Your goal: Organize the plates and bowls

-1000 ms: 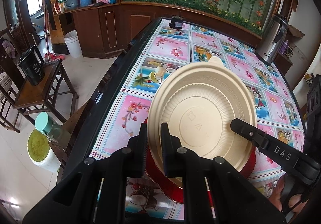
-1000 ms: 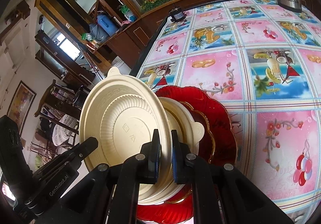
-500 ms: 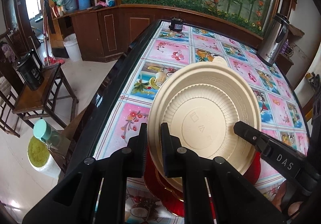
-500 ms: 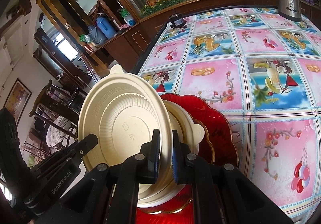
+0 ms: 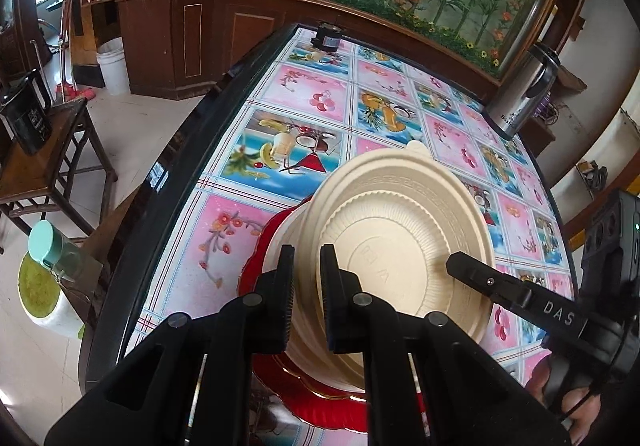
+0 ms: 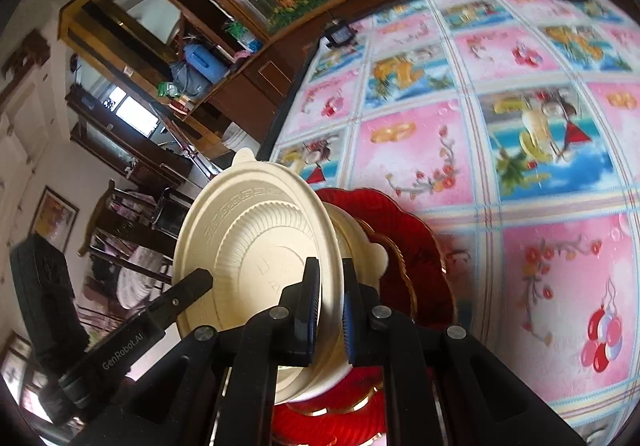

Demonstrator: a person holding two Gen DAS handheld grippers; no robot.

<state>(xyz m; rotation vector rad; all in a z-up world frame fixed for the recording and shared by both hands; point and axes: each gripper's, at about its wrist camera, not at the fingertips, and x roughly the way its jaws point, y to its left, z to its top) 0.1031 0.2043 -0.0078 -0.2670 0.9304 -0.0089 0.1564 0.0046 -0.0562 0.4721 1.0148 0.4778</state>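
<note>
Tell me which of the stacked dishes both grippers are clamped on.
The topmost cream bowl, upside down and tilted; the left gripper and right gripper pinch its rim. The cream bowls beneath and red plate are ungripped.

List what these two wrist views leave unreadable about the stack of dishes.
- Left wrist: the red scalloped plate is mostly hidden by the cream ribbed bowl, so its pattern is unclear.
- Right wrist: motion blur; the count of cream bowls beneath cannot be told.
</note>
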